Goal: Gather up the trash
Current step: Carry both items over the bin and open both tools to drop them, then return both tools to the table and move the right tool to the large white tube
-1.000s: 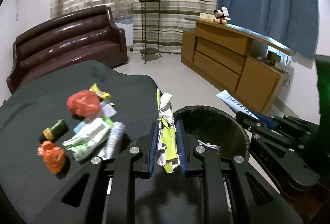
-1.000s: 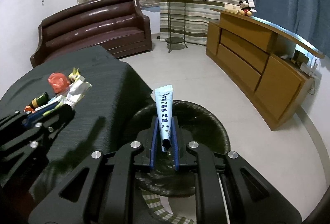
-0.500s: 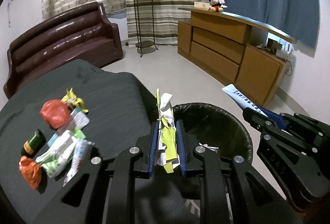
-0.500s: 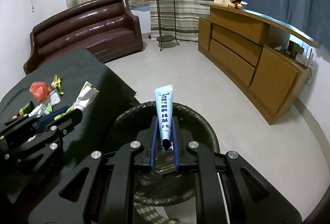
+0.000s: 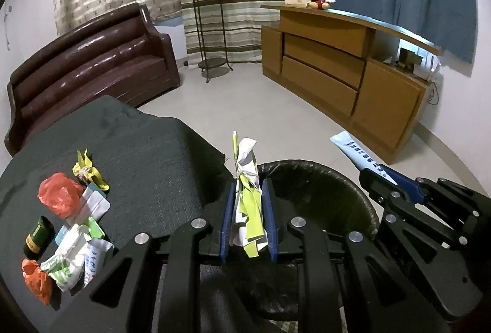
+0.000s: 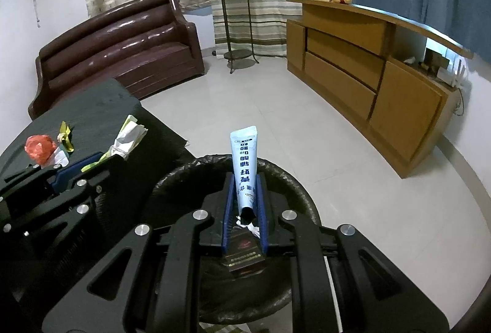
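My left gripper (image 5: 248, 189) is shut on a crumpled white and yellow-green paper bundle (image 5: 247, 167), right at the near rim of the black-lined trash bin (image 5: 337, 176). My right gripper (image 6: 244, 179) is shut on a pale blue tube (image 6: 244, 155) that stands upright over the bin's (image 6: 172, 182) mouth. In the left wrist view the right gripper (image 5: 383, 179) and its tube (image 5: 353, 149) show on the right. On the dark table (image 5: 138, 149) lie a red bag (image 5: 59, 198), a yellow wrapper (image 5: 87, 170), a green bottle (image 5: 38, 236), white-green packets (image 5: 73, 253) and an orange scrap (image 5: 36, 277).
A dark red box (image 6: 245, 256) and white scraps lie inside the bin. Across the tiled floor stand a brown sofa (image 5: 92, 63), a metal plant stand (image 5: 211, 32) and a wooden sideboard (image 5: 353, 66).
Both grippers have moved right and forward toward the bin with their loads. The table's trash has slid left in the left wrist view, and the bin fills more of both views.
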Motion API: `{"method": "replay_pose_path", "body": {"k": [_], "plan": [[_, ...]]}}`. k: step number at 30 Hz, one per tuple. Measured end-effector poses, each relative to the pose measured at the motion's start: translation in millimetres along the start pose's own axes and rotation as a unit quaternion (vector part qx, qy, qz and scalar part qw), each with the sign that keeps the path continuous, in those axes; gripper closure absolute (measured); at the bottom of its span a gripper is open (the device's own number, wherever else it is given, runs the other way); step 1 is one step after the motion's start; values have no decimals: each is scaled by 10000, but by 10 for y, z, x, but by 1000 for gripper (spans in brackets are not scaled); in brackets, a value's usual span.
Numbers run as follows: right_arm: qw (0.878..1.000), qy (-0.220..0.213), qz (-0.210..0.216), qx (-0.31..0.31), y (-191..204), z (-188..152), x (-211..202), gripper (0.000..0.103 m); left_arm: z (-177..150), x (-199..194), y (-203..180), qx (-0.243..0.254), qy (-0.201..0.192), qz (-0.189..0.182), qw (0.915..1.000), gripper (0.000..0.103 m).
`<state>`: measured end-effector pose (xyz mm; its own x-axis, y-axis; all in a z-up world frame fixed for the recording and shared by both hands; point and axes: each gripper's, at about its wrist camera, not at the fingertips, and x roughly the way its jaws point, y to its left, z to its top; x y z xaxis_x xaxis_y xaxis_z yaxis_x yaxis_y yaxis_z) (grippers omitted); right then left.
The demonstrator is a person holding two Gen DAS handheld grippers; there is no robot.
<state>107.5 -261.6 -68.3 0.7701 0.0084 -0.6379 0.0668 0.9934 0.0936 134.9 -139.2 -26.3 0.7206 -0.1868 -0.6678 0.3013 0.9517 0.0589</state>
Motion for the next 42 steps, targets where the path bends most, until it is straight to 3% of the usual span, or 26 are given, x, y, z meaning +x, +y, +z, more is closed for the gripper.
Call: {"method": "replay_pose_path", "body": {"k": [2,6,17,20,26,28,42], "plan": [[10000,-6,7,50,-8,16,9,87,10,10,-14,-12,25,22,10000,81],[9999,-78,-34,138,-59,34,-22,78,37,27,-27,-83,60,69,9999,63],[9992,-242,-115,296,-168,109,-133,76,38,-49,-4,-123,-54,95,9999,49],[9991,-260,-110,325,-169,113,-149,66,43,-111,24,-131,-117,122,9998,44],[9993,-243,-46,298,-73,102,-191,63,-7,-292,196,-209,-208,236,9993,40],[9993,-238,23,281,-8,102,-218,58,-43,-384,297,-258,-239,319,9989,39],[9972,-97,631,-379,942,-23,-434,54,-442,-987,1191,-767,-457,1236,9883,36]]}}
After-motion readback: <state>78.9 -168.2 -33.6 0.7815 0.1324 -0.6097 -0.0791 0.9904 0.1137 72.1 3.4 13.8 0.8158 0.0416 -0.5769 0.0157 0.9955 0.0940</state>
